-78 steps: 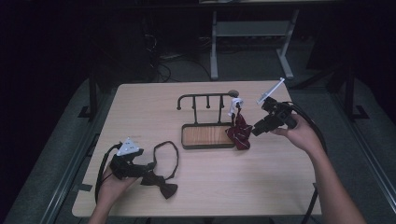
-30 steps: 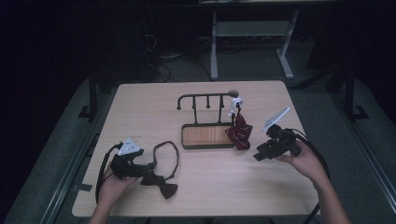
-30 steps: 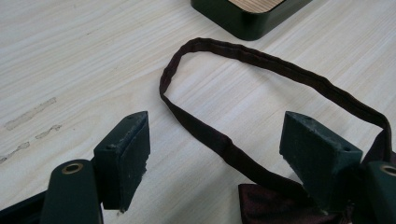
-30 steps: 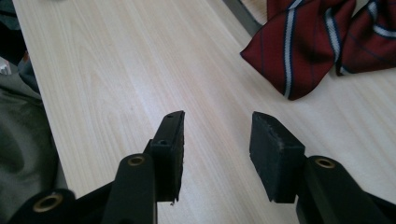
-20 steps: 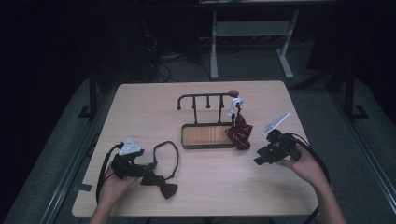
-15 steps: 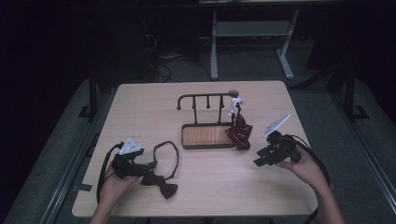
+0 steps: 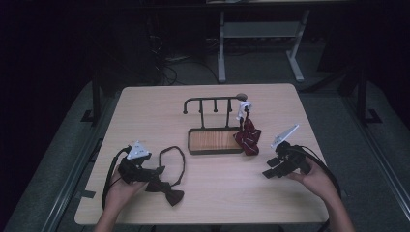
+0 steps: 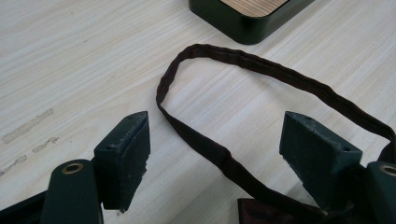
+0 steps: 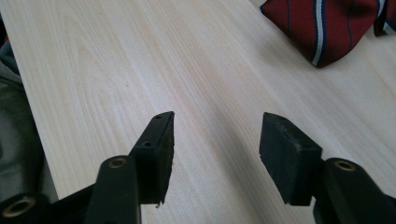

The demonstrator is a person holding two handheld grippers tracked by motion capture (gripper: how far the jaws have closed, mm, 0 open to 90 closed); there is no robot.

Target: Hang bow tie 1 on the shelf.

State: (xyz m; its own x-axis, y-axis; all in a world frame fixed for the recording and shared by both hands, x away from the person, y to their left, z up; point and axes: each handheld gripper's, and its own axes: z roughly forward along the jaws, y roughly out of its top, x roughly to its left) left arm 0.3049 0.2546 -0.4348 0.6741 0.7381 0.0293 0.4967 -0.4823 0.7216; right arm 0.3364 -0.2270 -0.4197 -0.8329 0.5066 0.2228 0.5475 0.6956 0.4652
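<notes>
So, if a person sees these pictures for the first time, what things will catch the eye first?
Probably the red striped tie, hanging from the right end of the black rack at the middle of the table and pooling beside its base. Next, the dark bow tie near the front left, with its strap lying between the open jaws of the left gripper. The right gripper is open over bare wood.

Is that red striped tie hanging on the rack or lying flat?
Hanging: the tie drapes from the rack, its bottom bunched on the table.
</notes>
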